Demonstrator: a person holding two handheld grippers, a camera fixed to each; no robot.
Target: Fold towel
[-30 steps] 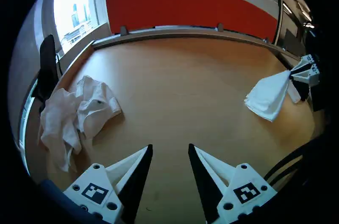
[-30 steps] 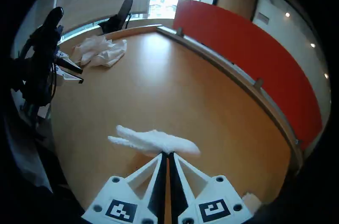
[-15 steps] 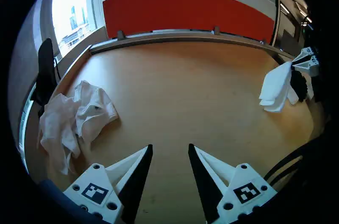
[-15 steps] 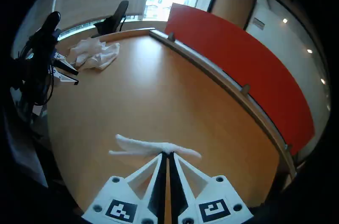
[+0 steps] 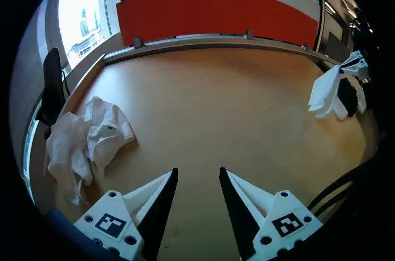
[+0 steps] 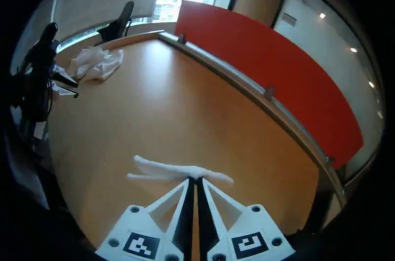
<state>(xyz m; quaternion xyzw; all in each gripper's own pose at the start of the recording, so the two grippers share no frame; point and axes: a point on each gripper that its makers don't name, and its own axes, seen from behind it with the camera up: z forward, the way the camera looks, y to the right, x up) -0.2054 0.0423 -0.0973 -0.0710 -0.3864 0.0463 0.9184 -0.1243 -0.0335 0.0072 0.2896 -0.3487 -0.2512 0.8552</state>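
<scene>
The right tongs are pinched tight, both fingers pressing on a fold of the white towel. The towel juts out just past their tips and off to their left, over the wooden table. In the left gripper view the same towel droops from those tongs far off to the right, near the table's edge.

The left tongs stand well open with nothing between the fingers, only bare tabletop under the gap. Ahead and to their left lies a crumpled heap of white cloths; a small dark tag on it is too small to read. Each finger mount carries a square black-and-white marker, a pattern rather than writing. A red partition runs along the table's far side, beyond both tongs.
</scene>
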